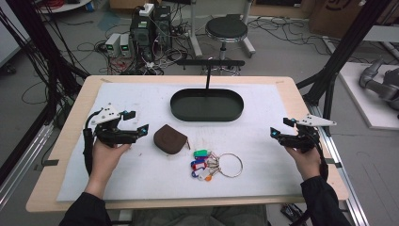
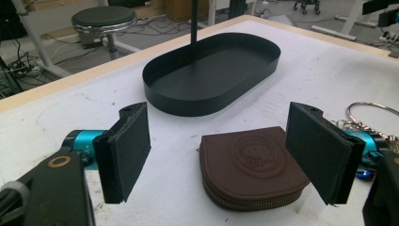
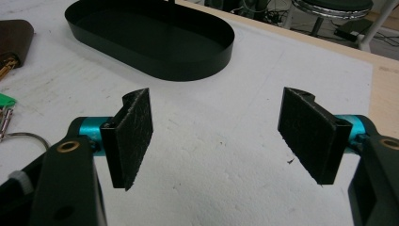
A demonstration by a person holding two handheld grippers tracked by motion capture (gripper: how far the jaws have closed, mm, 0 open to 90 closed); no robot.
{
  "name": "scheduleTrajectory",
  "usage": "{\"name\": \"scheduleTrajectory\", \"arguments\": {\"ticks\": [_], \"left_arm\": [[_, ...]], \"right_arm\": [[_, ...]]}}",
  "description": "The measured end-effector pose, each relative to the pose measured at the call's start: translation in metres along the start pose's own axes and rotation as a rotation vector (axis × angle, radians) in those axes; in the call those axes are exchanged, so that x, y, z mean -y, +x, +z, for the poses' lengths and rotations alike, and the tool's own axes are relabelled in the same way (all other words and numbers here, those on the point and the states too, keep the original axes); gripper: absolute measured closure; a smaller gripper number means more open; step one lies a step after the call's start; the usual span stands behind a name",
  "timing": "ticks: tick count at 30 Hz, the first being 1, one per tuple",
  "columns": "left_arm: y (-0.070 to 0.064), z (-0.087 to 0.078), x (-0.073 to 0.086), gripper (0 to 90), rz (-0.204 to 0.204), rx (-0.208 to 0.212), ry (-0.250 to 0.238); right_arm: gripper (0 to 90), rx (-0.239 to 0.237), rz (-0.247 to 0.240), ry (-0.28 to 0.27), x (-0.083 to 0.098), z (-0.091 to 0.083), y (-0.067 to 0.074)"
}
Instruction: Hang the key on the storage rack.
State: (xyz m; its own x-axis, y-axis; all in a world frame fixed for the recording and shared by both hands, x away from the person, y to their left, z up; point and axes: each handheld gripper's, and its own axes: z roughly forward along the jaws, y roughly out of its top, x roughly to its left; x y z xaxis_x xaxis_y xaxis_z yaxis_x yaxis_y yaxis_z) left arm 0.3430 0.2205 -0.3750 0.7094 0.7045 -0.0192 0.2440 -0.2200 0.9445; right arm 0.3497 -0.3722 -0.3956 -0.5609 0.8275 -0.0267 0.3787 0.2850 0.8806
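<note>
We see a small brown pouch (image 1: 170, 139) lying flat on the white mat (image 1: 141, 103) of the tabletop (image 1: 70, 117), just in front of the black oval tray (image 1: 207, 106). Beside the pouch lies a ring of keys with bright tags (image 1: 207, 165); the keys themselves are too small to make out. Our left hand-held gripper (image 1: 136, 123) is near the pouch, spread wide, holding nothing. Our right hand-held gripper (image 1: 281, 127) is well apart, also spread wide and empty.
</note>
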Motion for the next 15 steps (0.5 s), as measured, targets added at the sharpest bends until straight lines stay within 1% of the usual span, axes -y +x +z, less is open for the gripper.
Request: {"name": "scheduleTrajectory", "arguments": {"ticks": [4,7,10,15], "left_arm": [[-0.004,0.003,-0.003,23.0,0.018,0.009,0.014],[-0.009,0.007,-0.007,23.0,0.029,0.022,0.016],[-0.015,0.011,-0.010,23.0,0.037,0.042,0.012],[-0.025,0.022,-0.018,23.0,0.057,0.082,0.030]], "right_arm": [[27.2,0.005,-0.005,-0.002,0.000,0.002,-0.001],[27.1,0.001,-0.006,-0.002,0.000,0.003,-0.003],[27.2,-0.001,-0.006,-0.005,0.000,0.003,-0.004],[27.1,0.001,-0.009,-0.004,0.000,0.002,-0.003]]}}
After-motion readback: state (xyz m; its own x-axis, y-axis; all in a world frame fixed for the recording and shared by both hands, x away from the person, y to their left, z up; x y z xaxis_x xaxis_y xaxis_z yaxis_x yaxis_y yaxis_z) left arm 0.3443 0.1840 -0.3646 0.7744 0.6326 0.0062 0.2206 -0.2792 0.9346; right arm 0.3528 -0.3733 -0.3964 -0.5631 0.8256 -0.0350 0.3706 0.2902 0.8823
